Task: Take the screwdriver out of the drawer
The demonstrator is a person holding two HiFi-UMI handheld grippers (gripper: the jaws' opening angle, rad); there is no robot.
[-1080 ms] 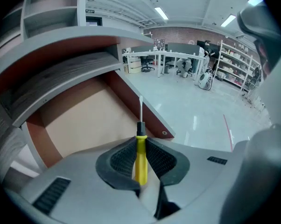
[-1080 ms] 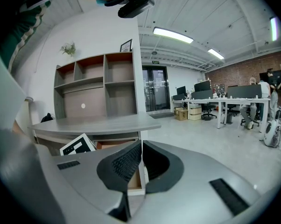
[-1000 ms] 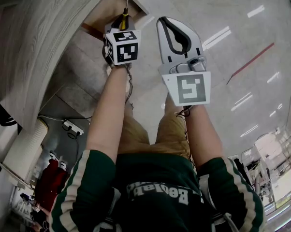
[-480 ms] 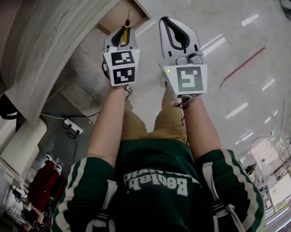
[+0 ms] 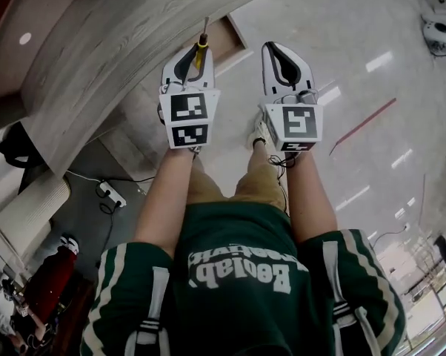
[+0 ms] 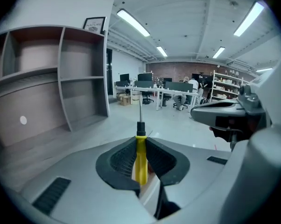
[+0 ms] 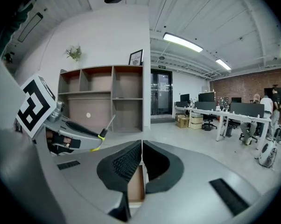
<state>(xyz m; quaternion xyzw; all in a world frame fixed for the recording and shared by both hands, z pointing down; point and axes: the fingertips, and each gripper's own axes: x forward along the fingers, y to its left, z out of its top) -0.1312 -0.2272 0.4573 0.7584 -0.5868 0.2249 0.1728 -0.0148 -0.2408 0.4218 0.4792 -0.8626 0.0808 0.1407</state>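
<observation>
Yellow plastic is forming the handle of the screwdriver (image 6: 140, 163), with a black collar and a thin steel shaft pointing forward. We are seeing the left gripper (image 6: 141, 141) clamping this handle above the floor (image 5: 334, 28). The right gripper (image 7: 141, 148) is hanging beside it, jaws pressed together on nothing.

Head cam looks steeply down past the person's torso (image 5: 238, 273) to the floor (image 5: 341, 65). Left gripper (image 5: 193, 50) & right gripper (image 5: 271, 47) sit upper centre of frame. Each gripper cam rides close behind its own jaws, facing level. Both share the shelf unit (image 6: 61, 78) & desks (image 6: 168, 90). Each catches the other gripper at a frame edge. Screwdriver (image 6: 140, 157) shows in all 3 views.
</observation>
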